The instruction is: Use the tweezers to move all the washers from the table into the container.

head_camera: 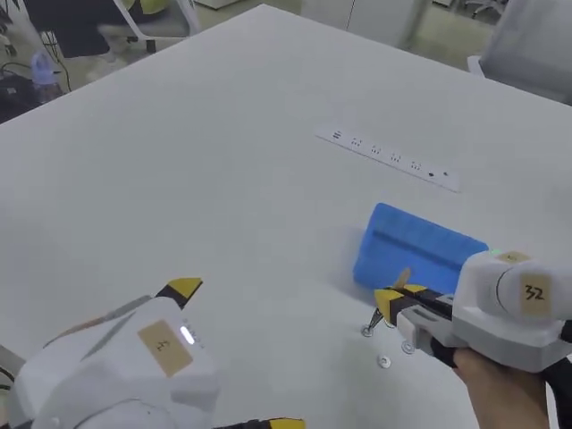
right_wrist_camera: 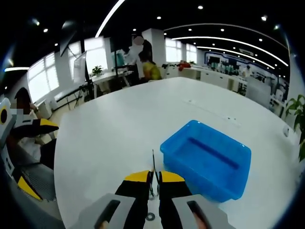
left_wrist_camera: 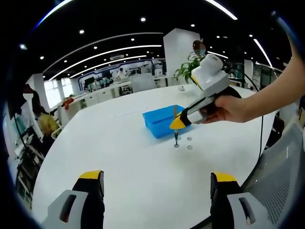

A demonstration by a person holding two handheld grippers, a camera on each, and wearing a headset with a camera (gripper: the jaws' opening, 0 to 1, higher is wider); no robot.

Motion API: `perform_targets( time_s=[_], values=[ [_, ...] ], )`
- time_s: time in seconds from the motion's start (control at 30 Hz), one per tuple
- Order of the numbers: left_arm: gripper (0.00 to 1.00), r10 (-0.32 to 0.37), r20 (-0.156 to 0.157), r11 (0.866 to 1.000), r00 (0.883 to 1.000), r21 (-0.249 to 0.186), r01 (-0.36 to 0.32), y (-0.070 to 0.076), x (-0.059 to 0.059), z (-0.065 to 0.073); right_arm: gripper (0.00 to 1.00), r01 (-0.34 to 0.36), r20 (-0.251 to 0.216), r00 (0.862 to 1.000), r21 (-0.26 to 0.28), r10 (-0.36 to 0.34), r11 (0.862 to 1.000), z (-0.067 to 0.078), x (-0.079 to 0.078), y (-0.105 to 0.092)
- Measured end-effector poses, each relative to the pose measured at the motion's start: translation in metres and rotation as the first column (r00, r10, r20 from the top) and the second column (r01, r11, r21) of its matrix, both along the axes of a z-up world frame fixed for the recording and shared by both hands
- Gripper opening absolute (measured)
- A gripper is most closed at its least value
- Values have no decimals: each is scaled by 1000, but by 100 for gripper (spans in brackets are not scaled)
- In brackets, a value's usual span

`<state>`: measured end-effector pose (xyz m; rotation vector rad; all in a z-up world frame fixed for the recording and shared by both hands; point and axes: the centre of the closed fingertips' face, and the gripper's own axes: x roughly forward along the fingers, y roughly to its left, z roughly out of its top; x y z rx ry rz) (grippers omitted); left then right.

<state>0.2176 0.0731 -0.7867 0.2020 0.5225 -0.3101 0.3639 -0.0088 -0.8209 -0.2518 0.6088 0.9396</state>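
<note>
Fingers point(right_wrist_camera: 138, 177) of our right gripper point(right_wrist_camera: 153, 178) pinch the tweezers point(right_wrist_camera: 153, 162), tips down among three washers point(head_camera: 383, 362) near the blue container point(head_camera: 416, 250). Left gripper point(left_wrist_camera: 155, 191): spread wide, empty. We log bare white table point(head_camera: 223, 179) leftward.

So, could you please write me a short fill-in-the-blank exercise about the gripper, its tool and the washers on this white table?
1. The right gripper is shut on a pair of slim metal ____.
2. On the white table lie ____ small round metal washers.
3. The rectangular plastic container beside them is coloured ____.
Missing words: tweezers; three; blue.
</note>
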Motion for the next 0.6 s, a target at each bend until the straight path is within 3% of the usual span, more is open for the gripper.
perform_targets(
  time_s=[0.6],
  values=[
    [93, -9, -20, 1000, 1000, 7, 9, -1, -1, -4, 3, 33, -21, 999, 24, -32, 999, 0, 0, -3]
  ],
)
